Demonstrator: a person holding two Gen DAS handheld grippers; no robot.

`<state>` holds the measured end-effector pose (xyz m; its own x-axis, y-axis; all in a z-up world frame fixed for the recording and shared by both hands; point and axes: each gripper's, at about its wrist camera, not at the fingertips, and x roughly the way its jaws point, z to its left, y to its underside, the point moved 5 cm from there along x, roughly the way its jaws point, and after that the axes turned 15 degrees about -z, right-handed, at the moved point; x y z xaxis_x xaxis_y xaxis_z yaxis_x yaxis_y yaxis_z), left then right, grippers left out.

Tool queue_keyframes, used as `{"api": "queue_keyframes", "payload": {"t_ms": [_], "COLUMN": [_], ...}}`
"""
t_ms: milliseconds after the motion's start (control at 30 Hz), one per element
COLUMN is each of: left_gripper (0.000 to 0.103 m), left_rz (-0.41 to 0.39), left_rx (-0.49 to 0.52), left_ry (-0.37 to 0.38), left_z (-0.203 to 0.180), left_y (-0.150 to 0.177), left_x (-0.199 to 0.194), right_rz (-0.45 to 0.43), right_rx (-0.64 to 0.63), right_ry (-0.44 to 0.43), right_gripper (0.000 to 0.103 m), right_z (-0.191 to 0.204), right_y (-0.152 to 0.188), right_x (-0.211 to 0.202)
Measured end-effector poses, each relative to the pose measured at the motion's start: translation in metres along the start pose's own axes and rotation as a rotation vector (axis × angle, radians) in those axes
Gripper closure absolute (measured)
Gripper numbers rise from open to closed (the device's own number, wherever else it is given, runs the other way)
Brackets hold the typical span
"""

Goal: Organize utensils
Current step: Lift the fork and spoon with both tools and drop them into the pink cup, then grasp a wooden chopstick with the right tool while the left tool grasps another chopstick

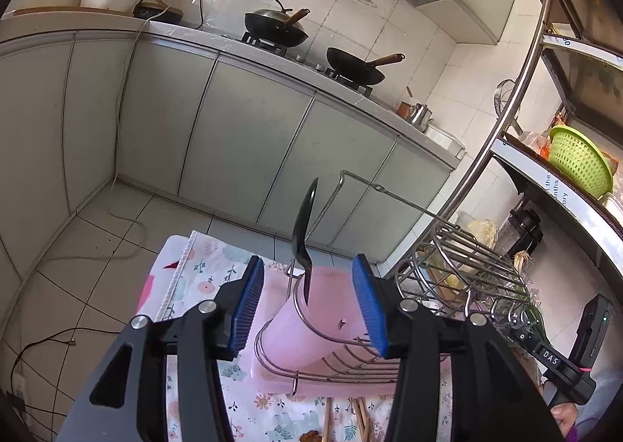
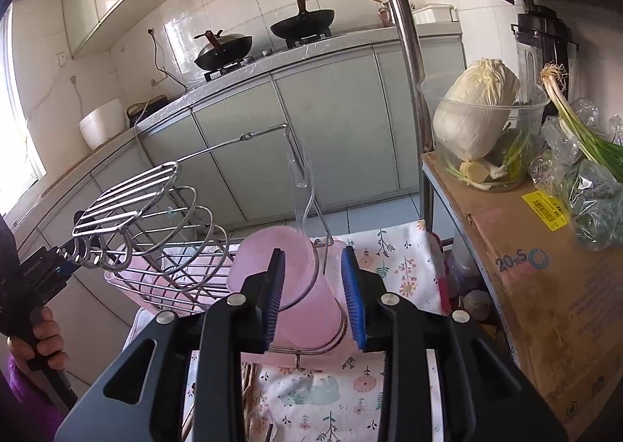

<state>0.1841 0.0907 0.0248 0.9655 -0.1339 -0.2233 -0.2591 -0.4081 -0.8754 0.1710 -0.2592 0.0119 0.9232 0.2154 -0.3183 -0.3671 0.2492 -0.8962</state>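
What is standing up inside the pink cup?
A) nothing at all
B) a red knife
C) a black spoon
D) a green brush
C: in the left wrist view, a black spoon stands upright with its handle down in the pink cup.

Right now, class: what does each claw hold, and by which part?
Nothing. Left claw and right claw both stand open around the pink cup.
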Motion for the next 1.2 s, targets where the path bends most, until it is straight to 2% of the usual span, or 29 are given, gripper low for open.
{"api": "queue_keyframes", "payload": {"t_ms": [233, 600, 967, 1200], "left_gripper": [0.057, 0.057, 0.06, 0.063], "left_rz": [0.055, 0.187, 0.355, 0.415], "left_rx": [0.0, 0.06, 0.092, 0.123], "left_ry": [-0.004, 0.007, 0.059, 0.075], "left_z": [0.005, -0.001, -0.016, -0.021], "left_y": [0.022, 0.074, 0.126, 0.146], "left_x": [-0.025, -0.051, -0.049, -0.046], "right_rz": [0.015, 0.145, 0.297, 0.351], "right_rx": [-0.011, 0.015, 0.105, 0.138], "right_ry": [-0.015, -0.074, -0.123, -0.134], "right_gripper": [0.073, 0.073, 0.073, 0.073], "right_z": [0.01, 0.026, 0.025, 0.024], "right_y": [0.021, 0.079, 0.129, 0.145], "right_x": [-0.026, -0.047, -0.05, -0.05]}}
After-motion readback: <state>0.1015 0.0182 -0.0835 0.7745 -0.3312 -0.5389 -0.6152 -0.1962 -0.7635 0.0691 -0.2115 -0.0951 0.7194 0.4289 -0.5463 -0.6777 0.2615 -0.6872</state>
